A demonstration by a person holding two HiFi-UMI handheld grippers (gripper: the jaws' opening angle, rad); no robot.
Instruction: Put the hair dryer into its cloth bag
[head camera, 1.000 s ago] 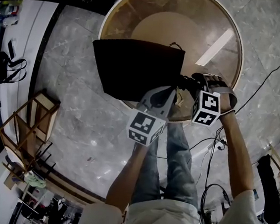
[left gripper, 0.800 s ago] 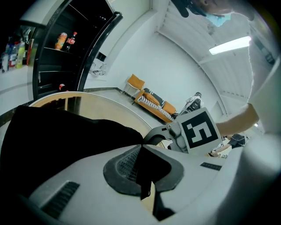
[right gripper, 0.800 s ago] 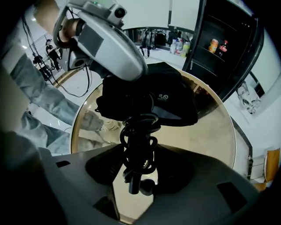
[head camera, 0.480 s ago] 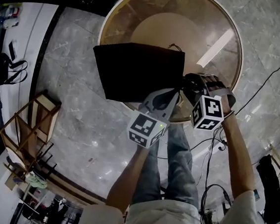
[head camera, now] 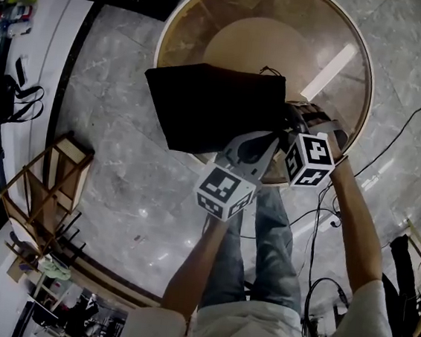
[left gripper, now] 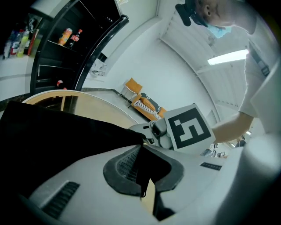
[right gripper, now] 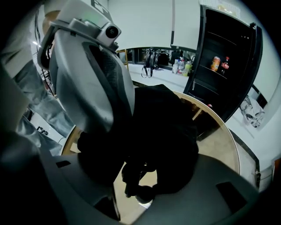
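The left gripper (left gripper: 142,151) is clenched on black cloth. Its two pads meet with a fold of the cloth bag (head camera: 210,104) pinched between them, at the bag's right-hand edge where the mouth is. In the head view the bag hangs spread out from that grip, over the near rim of the round wooden table (head camera: 268,43).

The right gripper (right gripper: 147,169) has its jaws fairly wide and grasps the hair dryer (right gripper: 134,176). The jaws have just been closing a little, and the dark body of the dryer fills the space between them. The dryer sits right at the mouth of the bag, just beside the left gripper. It is as black as the cloth, so how far it is inside cannot be told. A small round glossy part shows below the dark mass in the right gripper view.

Compared with a second ago, the right gripper has come closer to the left one and is now almost against it. It has also tipped over more. The dryer has moved with it toward the bag's opening. The left gripper's hold on the bag is unchanged.
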